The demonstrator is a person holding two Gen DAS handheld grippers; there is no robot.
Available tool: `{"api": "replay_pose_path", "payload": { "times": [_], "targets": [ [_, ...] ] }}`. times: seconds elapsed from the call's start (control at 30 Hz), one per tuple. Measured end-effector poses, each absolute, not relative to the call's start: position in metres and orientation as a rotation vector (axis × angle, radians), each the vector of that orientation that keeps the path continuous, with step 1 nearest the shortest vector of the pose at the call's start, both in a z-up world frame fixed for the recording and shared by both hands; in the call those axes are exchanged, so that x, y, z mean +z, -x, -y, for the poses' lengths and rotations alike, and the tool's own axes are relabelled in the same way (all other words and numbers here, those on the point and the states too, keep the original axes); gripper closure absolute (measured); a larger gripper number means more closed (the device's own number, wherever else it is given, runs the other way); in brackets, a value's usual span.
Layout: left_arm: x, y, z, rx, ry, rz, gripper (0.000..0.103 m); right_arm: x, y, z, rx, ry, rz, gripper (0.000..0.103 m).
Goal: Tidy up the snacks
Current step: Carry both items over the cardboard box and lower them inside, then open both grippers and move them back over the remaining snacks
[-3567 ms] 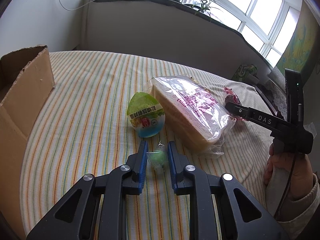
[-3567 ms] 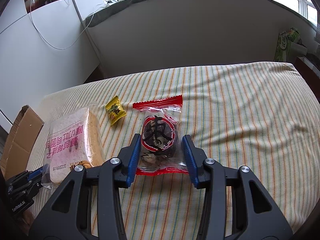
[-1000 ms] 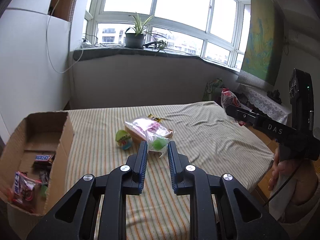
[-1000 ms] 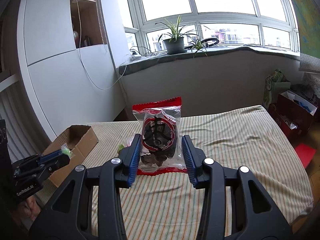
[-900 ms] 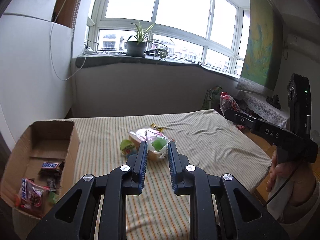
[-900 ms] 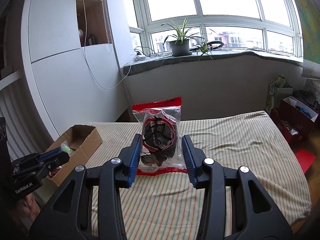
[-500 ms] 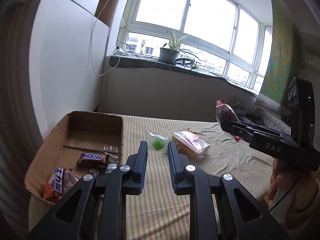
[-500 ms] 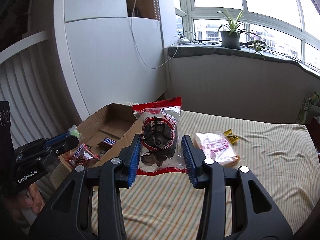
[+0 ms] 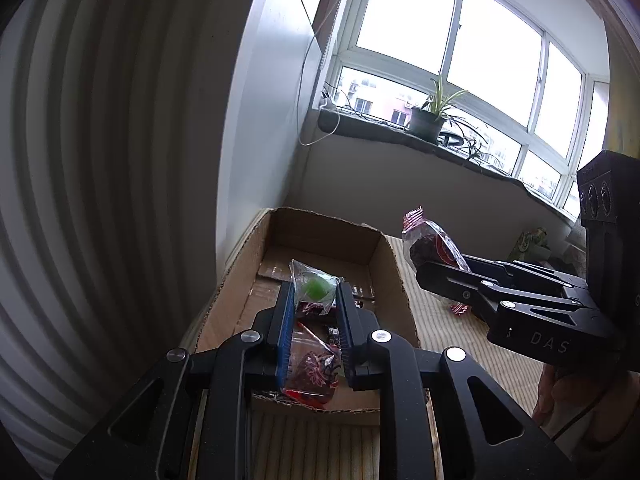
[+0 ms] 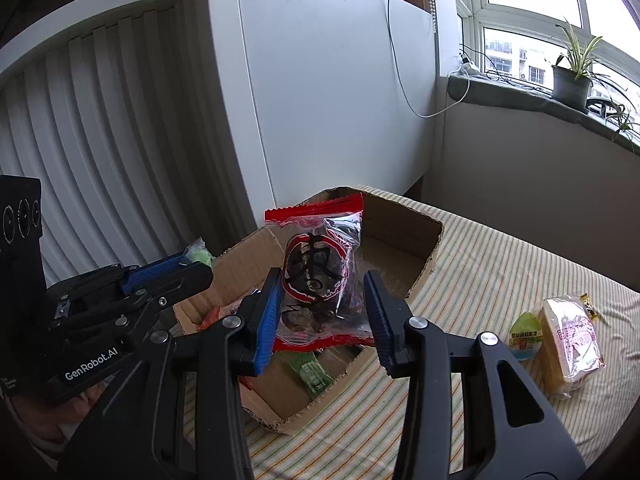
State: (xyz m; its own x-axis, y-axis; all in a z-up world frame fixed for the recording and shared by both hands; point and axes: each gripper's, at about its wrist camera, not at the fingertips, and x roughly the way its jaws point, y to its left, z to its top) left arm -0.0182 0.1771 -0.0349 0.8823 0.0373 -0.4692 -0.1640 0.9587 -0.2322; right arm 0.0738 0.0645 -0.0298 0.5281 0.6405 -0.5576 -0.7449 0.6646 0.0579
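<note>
My left gripper (image 9: 315,300) is shut on a small clear packet with a green candy (image 9: 316,287) and holds it above the open cardboard box (image 9: 384,264). My right gripper (image 10: 322,280) is shut on a red-edged packet of dark snack (image 10: 318,276) and holds it above the same box (image 10: 424,256). The right gripper also shows at the right of the left wrist view (image 9: 440,276) with its packet (image 9: 430,246). The left gripper shows at the left of the right wrist view (image 10: 192,270). Several wrapped snacks (image 9: 312,368) lie in the box.
The box stands at the left end of a striped table (image 10: 500,272). A wrapped bread loaf (image 10: 570,340), a green-lidded jelly cup (image 10: 526,336) and a small yellow packet (image 10: 588,304) lie on the table to the right. A white wall and radiator (image 10: 100,140) stand behind the box.
Both grippers have swung left with their packets, from over the table's middle to above the cardboard box. Both stay shut.
</note>
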Motion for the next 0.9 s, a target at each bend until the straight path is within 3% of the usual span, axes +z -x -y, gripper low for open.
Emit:
{"api": "replay_pose_path", "payload": {
  "times": [0.23, 0.3, 0.37, 0.43, 0.53, 0.6, 0.7, 0.9],
  "targets": [
    [-0.043, 0.006, -0.182, 0.097, 0.283, -0.504, 0.083, -0.046, -0.092, -0.076, 0.851, 0.193, -0.621, 0.059],
    [-0.046, 0.005, -0.184, 0.101, 0.288, -0.515, 0.082, -0.056, -0.100, -0.084, 0.866, 0.207, -0.665, 0.045],
    [-0.049, 0.003, -0.187, 0.123, 0.285, -0.528, 0.070, -0.064, -0.102, -0.083, 0.856, 0.217, -0.674, 0.038],
    [-0.049, 0.003, -0.190, 0.159, 0.281, -0.528, 0.047, -0.067, -0.103, -0.079, 0.845, 0.216, -0.669, 0.038],
    [-0.046, 0.005, -0.194, 0.196, 0.279, -0.537, 0.046, -0.066, -0.105, -0.069, 0.829, 0.196, -0.664, 0.038],
    [-0.041, 0.007, -0.192, 0.214, 0.261, -0.539, 0.045, -0.064, -0.104, -0.063, 0.821, 0.191, -0.659, 0.032],
    [-0.027, 0.017, -0.186, 0.240, 0.217, -0.505, 0.035, -0.061, -0.100, -0.055, 0.806, 0.184, -0.641, 0.022],
    [-0.008, 0.025, -0.176, 0.255, 0.169, -0.470, 0.033, -0.051, -0.095, -0.045, 0.781, 0.158, -0.606, 0.009]
  ]
}}
